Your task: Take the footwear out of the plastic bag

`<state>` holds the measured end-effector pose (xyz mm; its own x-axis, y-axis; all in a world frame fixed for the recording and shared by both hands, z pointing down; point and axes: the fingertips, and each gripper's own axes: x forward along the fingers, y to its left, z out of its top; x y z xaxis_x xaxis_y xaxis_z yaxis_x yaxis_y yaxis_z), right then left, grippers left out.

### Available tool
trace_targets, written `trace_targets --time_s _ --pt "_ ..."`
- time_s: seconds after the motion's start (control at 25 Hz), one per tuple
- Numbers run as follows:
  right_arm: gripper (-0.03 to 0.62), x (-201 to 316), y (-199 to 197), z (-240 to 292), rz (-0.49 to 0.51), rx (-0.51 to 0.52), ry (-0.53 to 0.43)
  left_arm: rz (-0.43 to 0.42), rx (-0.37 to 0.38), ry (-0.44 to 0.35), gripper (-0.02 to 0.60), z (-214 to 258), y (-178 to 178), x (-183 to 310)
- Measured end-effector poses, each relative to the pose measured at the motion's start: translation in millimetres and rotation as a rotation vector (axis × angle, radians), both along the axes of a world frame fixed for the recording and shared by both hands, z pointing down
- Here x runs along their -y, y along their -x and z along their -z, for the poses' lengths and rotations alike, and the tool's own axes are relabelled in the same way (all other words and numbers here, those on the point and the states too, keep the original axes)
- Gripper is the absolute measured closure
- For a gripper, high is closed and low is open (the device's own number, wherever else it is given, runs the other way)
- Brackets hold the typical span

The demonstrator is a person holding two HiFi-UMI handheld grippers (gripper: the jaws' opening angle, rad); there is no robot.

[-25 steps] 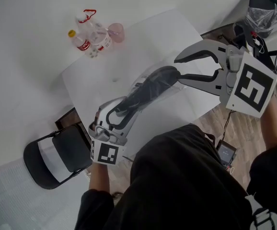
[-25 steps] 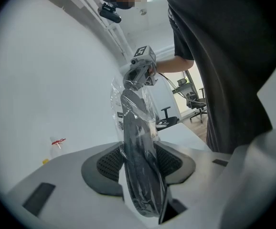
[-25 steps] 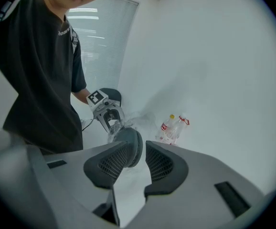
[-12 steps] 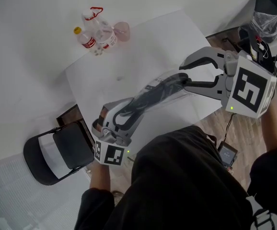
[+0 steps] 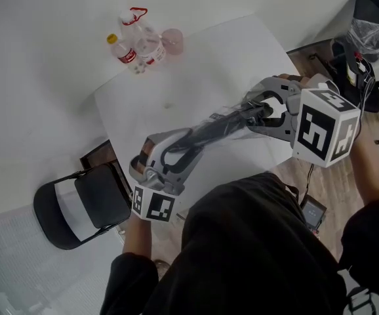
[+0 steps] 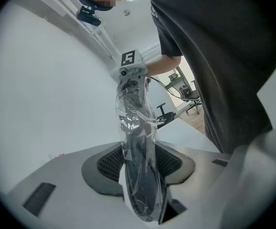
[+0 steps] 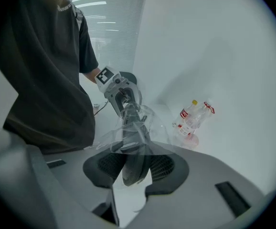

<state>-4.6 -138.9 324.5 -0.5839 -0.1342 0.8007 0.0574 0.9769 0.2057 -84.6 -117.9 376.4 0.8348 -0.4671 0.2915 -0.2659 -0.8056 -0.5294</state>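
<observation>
The dark elongated footwear [image 5: 209, 131], inside its clear plastic bag [image 7: 143, 128] above the white table [image 5: 176, 77], is hanging clamped in my left gripper [image 6: 144, 173] while my right gripper [image 7: 135, 168], its jaws just opening around the far end, is risking pinching shoe with film.

Bottles [image 5: 136, 44] and a pink cup [image 5: 173, 41] block one table [image 5: 235, 51] corner; the top beside them lies open.

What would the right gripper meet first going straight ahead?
The footwear in its plastic bag: its end sits between the jaws of the right gripper, which have just been opening. Beyond, likely the left gripper.
</observation>
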Motion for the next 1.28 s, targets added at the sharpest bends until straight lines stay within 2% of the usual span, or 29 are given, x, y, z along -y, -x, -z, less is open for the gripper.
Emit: trace_targets --time_s 0.16,0.24,0.32,0.4,0.48,0.6,0.84,0.92,1.08,1.12,1.16,1.2,1.28 --pt "0.489 -4 2 0 0.009 0.016 -0.010 0.028 0.001 0.049 0.377 -5 2 2" --pt "0.503 -3 3 4 0.009 0.031 -0.021 0.072 -0.026 0.131 0.362 -8 6 11" --pt "0.508 -2 3 9 0.010 0.038 -0.036 0.121 -0.073 0.244 0.283 -10 11 23" --pt "0.511 -1 4 11 0.011 0.044 -0.051 0.157 -0.094 0.334 0.253 -13 15 33" --pt "0.511 0 4 10 0.017 0.033 -0.065 0.181 -0.037 0.384 0.235 -23 19 39" --pt "0.511 -2 4 6 0.045 0.000 -0.094 0.174 0.108 0.423 0.208 -44 18 40" --pt "0.511 -8 8 8 0.087 -0.003 -0.129 0.153 0.308 0.454 0.192 -76 11 38" --pt "0.511 -9 11 14 0.091 0.023 -0.129 0.140 0.327 0.469 0.192 -81 9 38" --pt "0.511 -11 17 20 0.097 0.061 -0.127 0.124 0.286 0.463 0.193 -78 2 41" --pt "0.511 -10 18 20 0.097 0.065 -0.130 0.124 0.283 0.451 0.210 -77 1 42" --pt "0.511 -10 19 20 0.096 0.071 -0.134 0.128 0.285 0.433 0.342 -76 1 42" --pt "0.511 -10 20 20 0.095 0.076 -0.137 0.133 0.291 0.417 0.415 -76 1 43" --pt "0.511 -9 22 17 0.096 0.071 -0.137 0.136 0.305 0.408 0.439 -79 2 41"
